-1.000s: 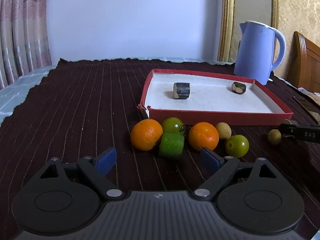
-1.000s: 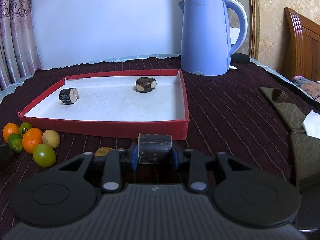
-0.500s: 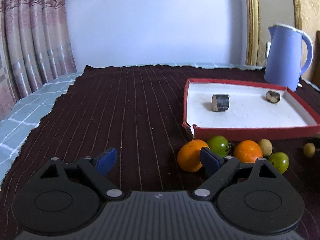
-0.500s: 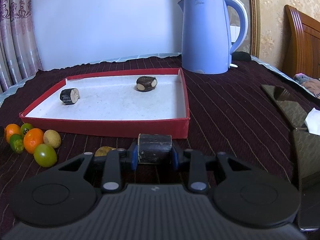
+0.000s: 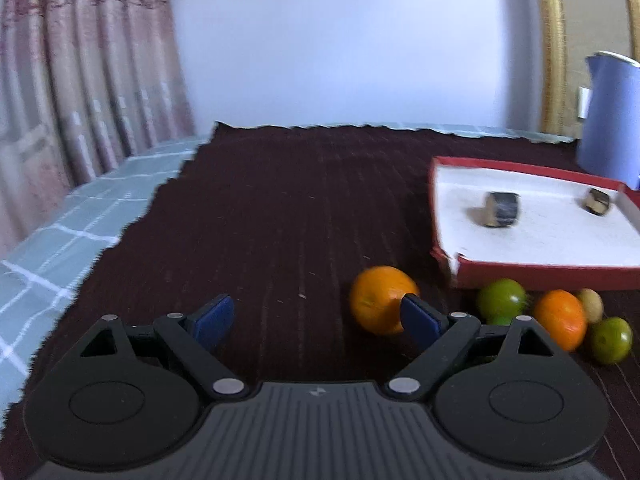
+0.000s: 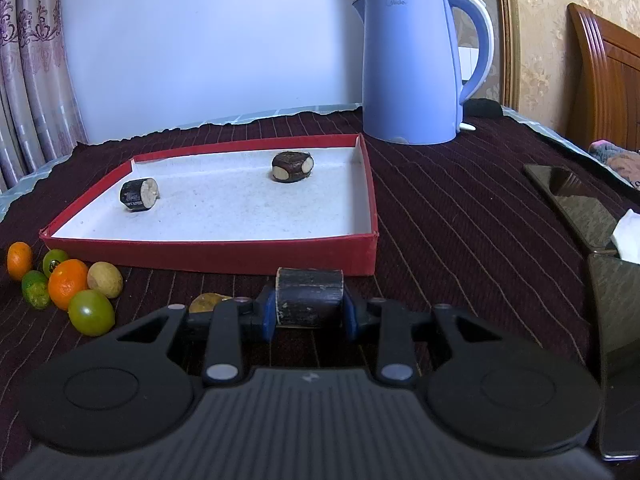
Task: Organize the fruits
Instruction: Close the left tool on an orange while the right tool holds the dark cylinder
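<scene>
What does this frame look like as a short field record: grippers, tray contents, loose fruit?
left gripper: open, nothing between the fingers
right gripper: shut on dark cane piece, in front of the tray
red tray: white inside, holds two dark cane pieces
loose fruit: two oranges, green fruits, pale brown fruit, clustered on the cloth in front of the tray's left corner
background: blue kettle

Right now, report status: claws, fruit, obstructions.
Left claw open, empty. Right claw shut on dark cut piece, short of red tray. Two pieces in tray, loose fruit cluster outside. Path clear.
</scene>
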`<state>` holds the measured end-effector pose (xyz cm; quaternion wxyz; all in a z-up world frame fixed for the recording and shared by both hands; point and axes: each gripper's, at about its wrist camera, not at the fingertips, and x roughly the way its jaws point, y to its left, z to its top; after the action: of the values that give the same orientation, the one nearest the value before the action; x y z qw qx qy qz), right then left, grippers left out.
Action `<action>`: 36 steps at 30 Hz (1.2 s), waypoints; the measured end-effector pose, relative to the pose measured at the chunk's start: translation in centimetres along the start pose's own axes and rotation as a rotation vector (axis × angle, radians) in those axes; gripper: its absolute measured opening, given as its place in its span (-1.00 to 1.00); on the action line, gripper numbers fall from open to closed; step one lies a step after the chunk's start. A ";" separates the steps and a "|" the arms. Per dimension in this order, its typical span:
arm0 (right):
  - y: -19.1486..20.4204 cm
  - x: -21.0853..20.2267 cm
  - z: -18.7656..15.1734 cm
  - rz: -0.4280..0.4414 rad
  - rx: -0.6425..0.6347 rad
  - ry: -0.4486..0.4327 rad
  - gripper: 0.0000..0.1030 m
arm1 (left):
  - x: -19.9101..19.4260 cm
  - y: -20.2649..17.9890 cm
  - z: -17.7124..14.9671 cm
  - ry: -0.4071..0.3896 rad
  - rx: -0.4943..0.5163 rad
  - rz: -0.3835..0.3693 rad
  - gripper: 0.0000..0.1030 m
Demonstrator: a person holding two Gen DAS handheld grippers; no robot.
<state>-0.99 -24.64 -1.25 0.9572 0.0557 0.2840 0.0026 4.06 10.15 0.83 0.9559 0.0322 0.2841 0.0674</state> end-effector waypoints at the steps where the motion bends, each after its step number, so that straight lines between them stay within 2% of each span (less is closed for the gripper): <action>1: 0.0 0.0 0.0 0.000 0.000 -0.001 -0.42 | 0.0 -0.2 0.0 -0.004 0.013 -0.010 0.77; 8: 0.0 0.0 0.0 -0.002 -0.002 0.001 -0.42 | 0.9 -2.2 0.5 -0.010 0.107 -0.059 0.77; 13: 0.1 0.0 0.0 0.000 0.002 0.001 -0.42 | 3.8 -2.6 1.2 0.060 0.107 -0.099 0.77; 16: 0.0 0.0 0.0 0.001 0.004 0.001 -0.42 | 5.2 -2.1 1.4 0.109 0.050 -0.154 0.53; 19: 0.0 0.1 0.0 0.001 0.006 0.001 -0.42 | 5.5 -1.4 1.8 0.121 -0.005 -0.203 0.01; 20: 0.0 0.1 0.0 0.001 0.005 0.001 -0.42 | 5.4 -1.5 1.8 0.119 -0.005 -0.209 -0.22; 26: 0.0 0.0 -0.1 -0.004 0.003 -0.001 -0.42 | 5.1 -1.6 1.6 0.109 -0.007 -0.201 -0.23; 32: 0.0 0.0 0.0 -0.007 0.000 -0.002 -0.42 | 1.7 -2.1 1.0 0.023 0.018 -0.185 -0.23; 36: 0.0 -0.1 0.0 -0.008 -0.003 -0.006 -0.42 | 0.0 -3.2 1.0 0.013 0.027 -0.215 -0.23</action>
<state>-1.05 -24.62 -1.21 0.9581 0.0529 0.2816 -0.0010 4.91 6.97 1.33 0.9552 0.0140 0.2929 -0.0390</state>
